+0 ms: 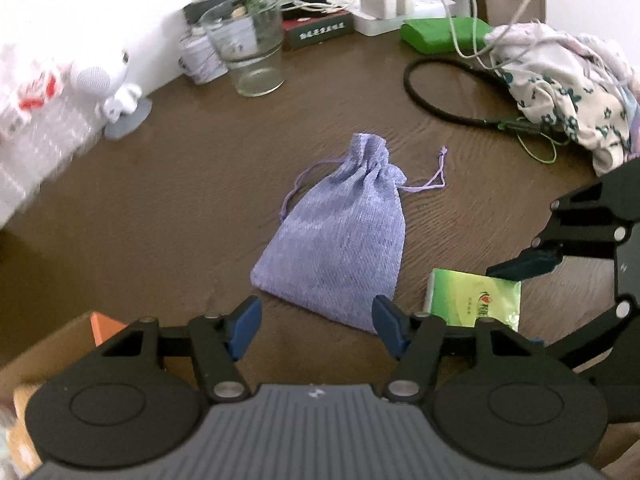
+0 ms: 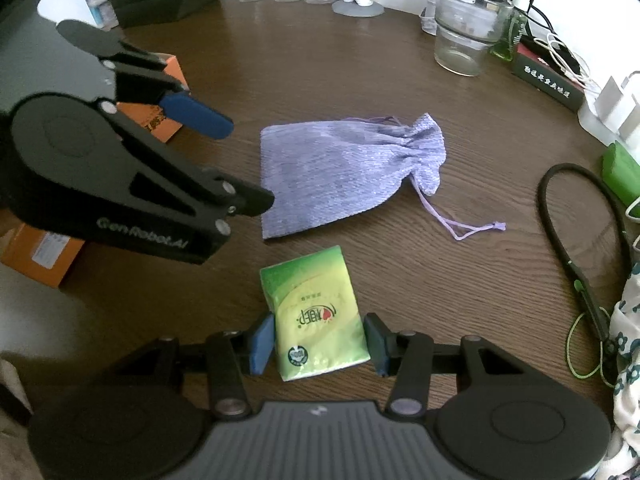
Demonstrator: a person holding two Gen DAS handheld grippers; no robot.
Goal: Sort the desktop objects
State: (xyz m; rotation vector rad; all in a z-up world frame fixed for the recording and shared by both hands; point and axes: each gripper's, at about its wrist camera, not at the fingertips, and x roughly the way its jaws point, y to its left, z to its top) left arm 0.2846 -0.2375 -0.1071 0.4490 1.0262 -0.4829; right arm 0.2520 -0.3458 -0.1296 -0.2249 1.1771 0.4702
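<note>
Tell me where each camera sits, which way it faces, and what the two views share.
Left wrist: on the left gripper, facing along its open fingers at the purple pouch; the right gripper shows at right.
Right wrist: on the right gripper, fingers either side of the tissue pack; the left gripper shows at left.
Shared: pouch, tissue pack, glass, table.

From my left wrist view, the left hand-held gripper (image 1: 316, 326) hides the near corner of the purple pouch (image 1: 340, 236) behind one finger and covers the near edge of the green tissue pack (image 1: 476, 300). The right hand-held gripper (image 1: 560, 276) is cut off by the right edge, so I can't tell how its jaws stand there. The orange box (image 1: 105, 325) shows only a corner. On the far left, the plastic packaging (image 1: 32, 120) is smeared with blur. The print on the dark box (image 1: 318, 30) at the far side is too small to read.
</note>
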